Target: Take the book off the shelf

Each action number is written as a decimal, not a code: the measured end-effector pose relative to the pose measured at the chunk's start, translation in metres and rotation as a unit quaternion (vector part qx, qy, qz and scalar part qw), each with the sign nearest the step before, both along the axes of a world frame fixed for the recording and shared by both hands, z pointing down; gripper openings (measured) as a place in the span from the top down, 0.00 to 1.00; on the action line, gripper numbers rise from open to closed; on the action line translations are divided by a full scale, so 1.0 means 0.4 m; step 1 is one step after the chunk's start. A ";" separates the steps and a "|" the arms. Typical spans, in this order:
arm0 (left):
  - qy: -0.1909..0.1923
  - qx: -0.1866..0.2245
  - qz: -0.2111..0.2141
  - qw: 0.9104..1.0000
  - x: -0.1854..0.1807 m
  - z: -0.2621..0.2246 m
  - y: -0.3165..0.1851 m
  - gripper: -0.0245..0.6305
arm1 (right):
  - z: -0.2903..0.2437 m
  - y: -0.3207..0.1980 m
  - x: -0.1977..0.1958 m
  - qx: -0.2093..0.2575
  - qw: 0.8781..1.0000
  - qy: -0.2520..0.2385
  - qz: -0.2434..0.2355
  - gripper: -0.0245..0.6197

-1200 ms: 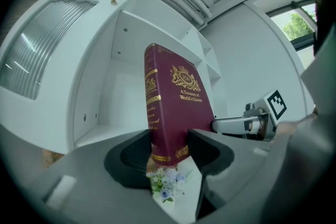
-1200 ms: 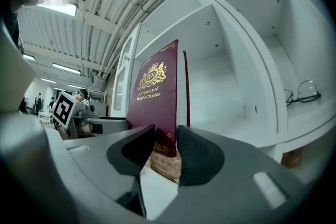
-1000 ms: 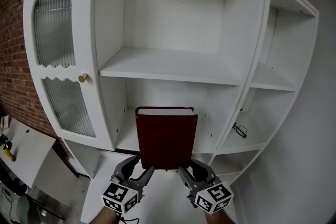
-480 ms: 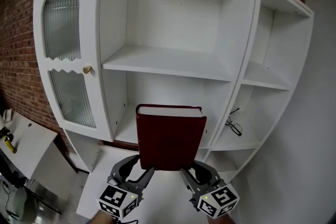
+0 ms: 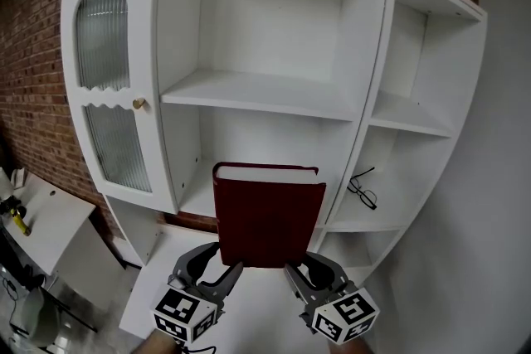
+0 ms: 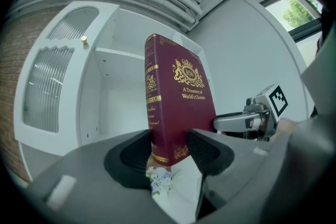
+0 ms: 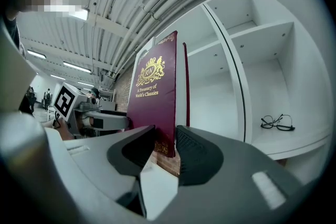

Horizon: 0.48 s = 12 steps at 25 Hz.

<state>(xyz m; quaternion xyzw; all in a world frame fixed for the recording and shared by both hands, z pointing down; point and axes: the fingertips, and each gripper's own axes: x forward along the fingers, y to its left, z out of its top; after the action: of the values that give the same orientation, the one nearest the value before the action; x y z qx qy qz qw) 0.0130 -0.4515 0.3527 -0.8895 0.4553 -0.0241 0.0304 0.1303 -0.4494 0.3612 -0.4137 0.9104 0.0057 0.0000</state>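
Head view: the dark red hardcover book [image 5: 267, 215] stands upright, clear of the white wooden shelf unit [image 5: 265, 95] and out past its lower shelf's front edge. The left hand-held gripper [image 5: 217, 265] and the right hand-held gripper [image 5: 303, 269] carry it. Left gripper view: the jaws are clenched on its bottom spine corner. Right gripper view: the jaws grasp the other bottom corner. The book looks to be off the shelf, so the task seems essentially done.

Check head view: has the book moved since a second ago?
Yes. The book has come out toward the camera, away from the white cabinet: it looms larger, the cabinet smaller, and its right edge shows closer to the glasses.
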 end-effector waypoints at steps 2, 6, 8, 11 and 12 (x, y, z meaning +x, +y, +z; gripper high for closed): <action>-0.006 0.000 -0.005 1.000 0.002 0.003 0.002 0.63 | 0.002 0.003 0.003 0.000 1.000 0.004 0.000 0.73; -0.009 -0.006 -0.009 1.000 0.003 0.006 0.003 0.63 | 0.008 0.002 0.005 -0.007 1.000 0.000 -0.004 0.73; -0.013 -0.008 -0.010 1.000 0.001 0.006 0.001 0.63 | 0.013 0.000 0.003 -0.011 1.000 -0.003 -0.005 0.73; -0.021 -0.011 -0.011 1.000 -0.005 0.012 -0.006 0.63 | 0.021 -0.007 -0.004 -0.016 1.000 -0.004 -0.006 0.73; -0.021 -0.014 -0.010 1.000 -0.008 0.015 -0.010 0.63 | 0.023 -0.011 -0.007 -0.017 1.000 -0.005 -0.006 0.73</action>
<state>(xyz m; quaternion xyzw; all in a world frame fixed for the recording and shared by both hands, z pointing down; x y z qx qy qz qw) 0.0096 -0.4556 0.3585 -0.8844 0.4633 -0.0495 0.0274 0.1273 -0.4540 0.3703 -0.4080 0.9129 -0.0120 -0.0026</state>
